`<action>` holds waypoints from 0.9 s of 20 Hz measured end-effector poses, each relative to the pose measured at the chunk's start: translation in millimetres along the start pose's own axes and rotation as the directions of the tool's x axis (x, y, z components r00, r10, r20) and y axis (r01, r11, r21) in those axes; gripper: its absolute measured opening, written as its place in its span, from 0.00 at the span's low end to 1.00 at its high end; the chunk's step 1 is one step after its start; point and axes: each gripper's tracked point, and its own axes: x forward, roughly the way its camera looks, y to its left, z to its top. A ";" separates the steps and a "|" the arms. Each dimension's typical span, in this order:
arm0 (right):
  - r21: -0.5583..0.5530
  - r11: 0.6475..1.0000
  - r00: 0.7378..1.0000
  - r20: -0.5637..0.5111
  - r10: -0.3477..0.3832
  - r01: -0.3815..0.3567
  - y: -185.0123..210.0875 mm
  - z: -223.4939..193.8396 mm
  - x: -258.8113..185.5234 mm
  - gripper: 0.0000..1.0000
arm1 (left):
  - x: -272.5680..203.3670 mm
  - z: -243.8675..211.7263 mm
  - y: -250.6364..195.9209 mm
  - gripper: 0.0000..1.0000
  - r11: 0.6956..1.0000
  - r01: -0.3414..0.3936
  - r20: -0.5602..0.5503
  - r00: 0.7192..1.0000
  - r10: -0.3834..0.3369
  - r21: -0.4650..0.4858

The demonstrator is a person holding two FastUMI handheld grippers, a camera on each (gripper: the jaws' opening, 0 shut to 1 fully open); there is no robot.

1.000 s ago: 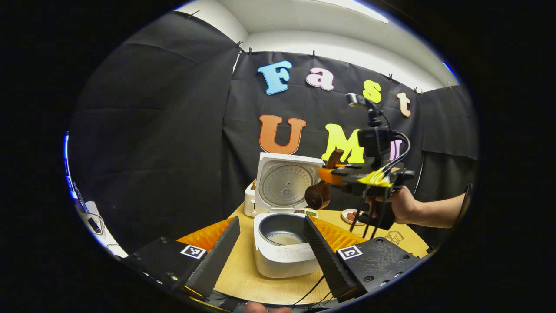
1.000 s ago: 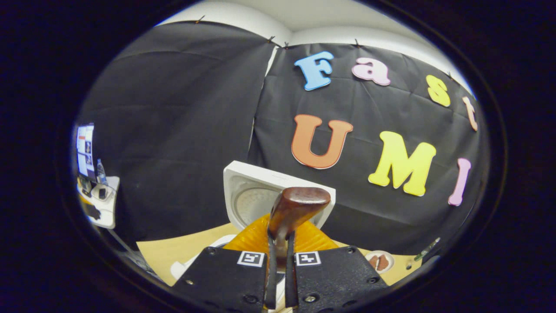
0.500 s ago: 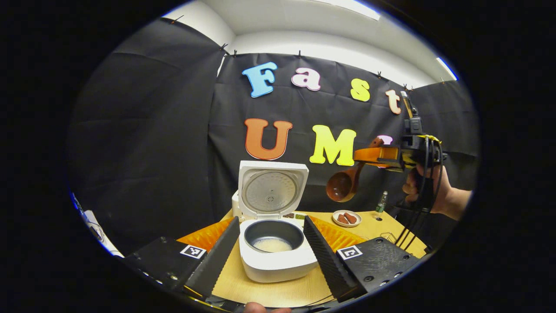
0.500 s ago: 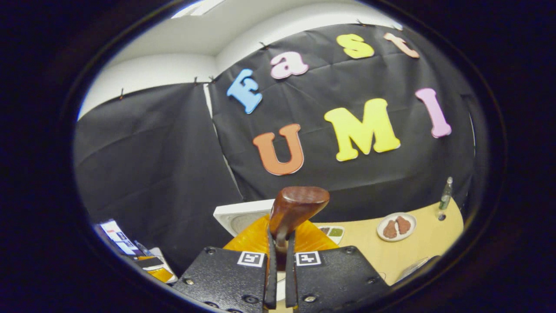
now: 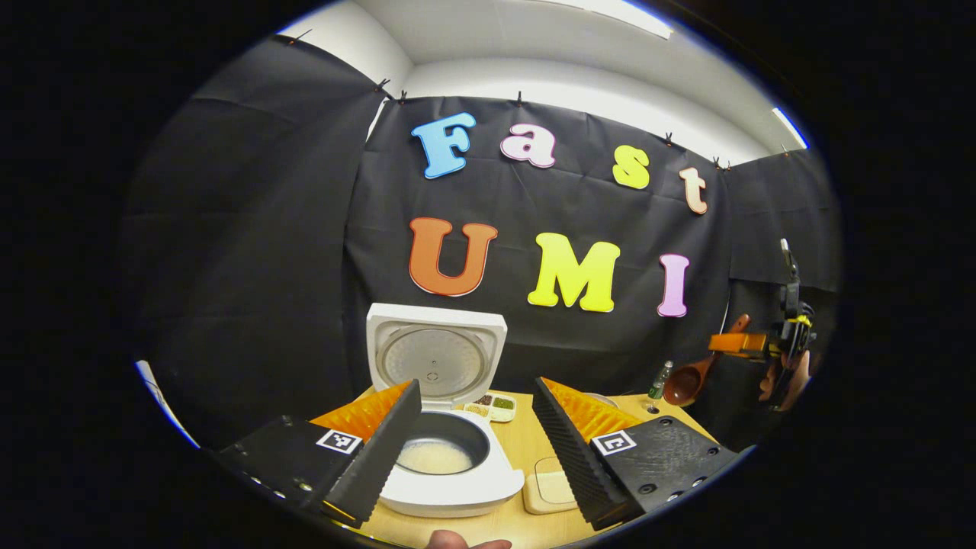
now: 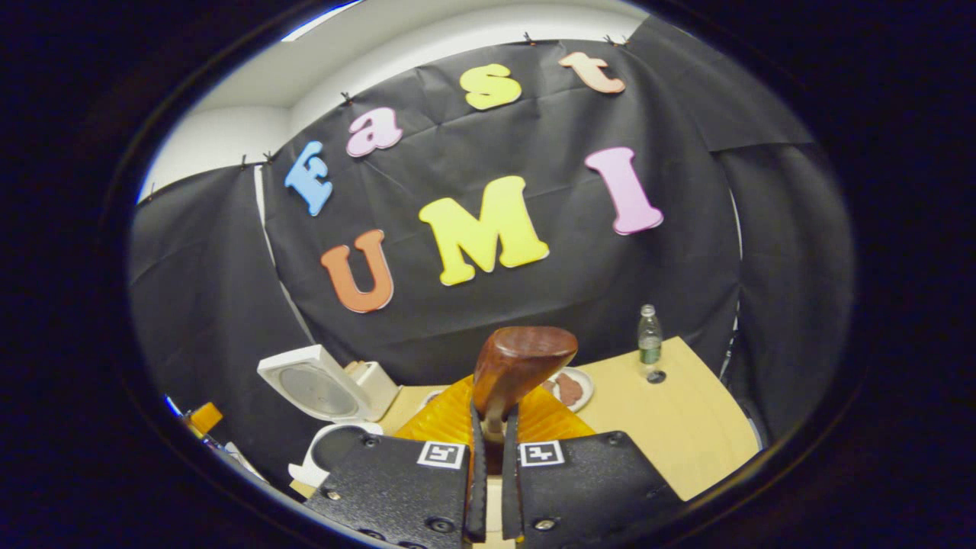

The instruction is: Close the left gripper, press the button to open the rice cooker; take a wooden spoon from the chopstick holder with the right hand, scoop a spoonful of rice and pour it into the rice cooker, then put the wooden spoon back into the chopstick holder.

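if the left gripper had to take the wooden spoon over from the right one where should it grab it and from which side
Probably the bare stretch of handle between the right gripper and the bowl of the wooden spoon. The spoon hangs slanted, bowl lowest and toward the rice cooker, with the handle top already pinched. Come from the cooker side, fingers across the handle. The round bowl would likely slip.

left gripper view low and close over the open rice cooker [image 5: 438,427], right gripper view higher, tilted, farther back, both facing the table [image 6: 686,419]
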 end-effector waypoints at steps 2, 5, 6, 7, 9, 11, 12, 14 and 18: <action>0.036 0.998 0.999 -0.022 -0.042 0.042 -33.9 -9.9 -0.6 0.13 | 14.1 7.8 -8.0 0.94 1.000 -0.017 0.013 1.000 0.017 0.011; 0.076 0.992 0.993 -0.072 -0.092 0.098 -77.3 -39.3 3.5 0.13 | 22.8 12.1 -16.4 0.94 0.999 -0.045 0.007 0.999 0.044 0.013; 0.088 0.990 0.990 -0.092 -0.104 0.112 -88.1 -52.2 5.1 0.13 | 24.5 14.6 -19.0 0.94 0.999 -0.050 0.002 0.999 0.050 0.003; 0.096 0.987 0.987 -0.114 -0.116 0.127 -97.7 -66.9 8.4 0.13 | 24.4 15.3 -21.9 0.94 0.999 -0.053 -0.005 0.999 0.053 -0.005; 0.090 0.984 0.978 -0.151 -0.142 0.157 -113.8 -96.4 16.7 0.13 | 24.4 17.0 -26.7 0.94 0.998 -0.061 -0.015 0.998 0.061 0.009; 0.076 0.982 0.972 -0.174 -0.156 0.171 -121.6 -121.1 29.4 0.13 | 22.8 18.9 -29.5 0.94 0.997 -0.066 -0.021 0.998 0.067 0.044; 0.062 0.982 0.969 -0.186 -0.165 0.179 -125.9 -131.2 35.2 0.13 | 21.4 19.3 -31.3 0.94 0.996 -0.068 -0.026 0.997 0.069 0.055; 0.044 0.982 0.964 -0.201 -0.174 0.186 -130.9 -148.9 45.1 0.13 | 20.1 20.6 -33.8 0.94 0.996 -0.072 -0.033 0.997 0.074 0.061; 0.019 0.978 0.954 -0.225 -0.200 0.209 -141.2 -175.7 56.6 0.13 | 19.8 17.9 -32.6 0.94 0.994 -0.089 -0.045 0.995 0.092 0.057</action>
